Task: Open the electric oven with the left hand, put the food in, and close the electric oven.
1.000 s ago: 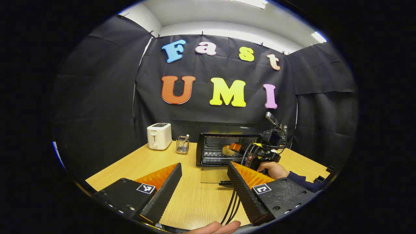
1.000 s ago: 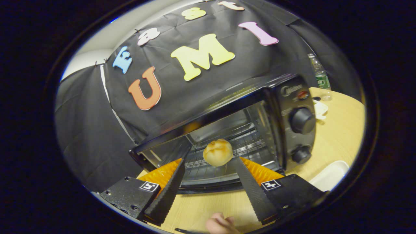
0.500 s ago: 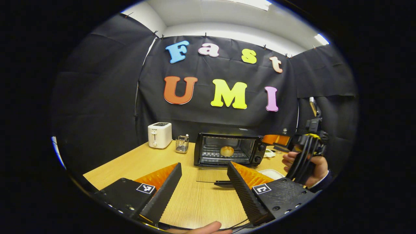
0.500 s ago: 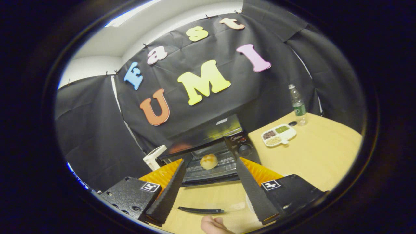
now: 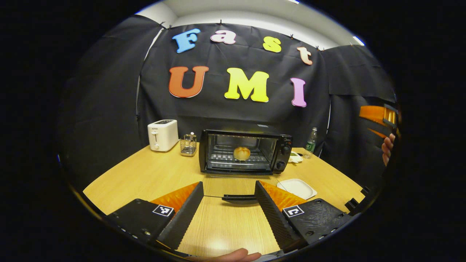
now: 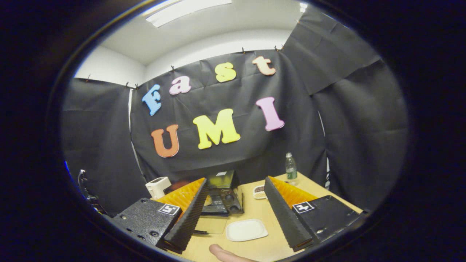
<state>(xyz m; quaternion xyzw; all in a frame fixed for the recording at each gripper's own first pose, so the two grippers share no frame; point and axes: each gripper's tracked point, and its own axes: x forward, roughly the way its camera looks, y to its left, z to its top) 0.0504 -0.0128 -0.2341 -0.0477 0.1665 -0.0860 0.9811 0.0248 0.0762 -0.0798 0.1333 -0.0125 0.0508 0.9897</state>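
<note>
A: Step? Bun (image 5: 241, 153) sits on rack inside toaster oven (image 5: 243, 151), door (image 5: 238, 198) down flat in front of oven.

B: Closing's left. Left gripper (image 5: 228, 213) tongs apart, empty, near door handle. Right gripper (image 6: 236, 213) apart too, w/ white plate (image 6: 246, 229) front-right of oven. Next: lift door shut.

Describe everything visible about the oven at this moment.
The oven is a small black countertop box standing upright on the wooden table, near the back wall, between a wire holder and a small dish. Its glass door is folded down flat toward the camera, dark handle at the front edge. A bread roll sits on the wire rack inside. Two round knobs stack on the right panel. No tool touches it.
</note>
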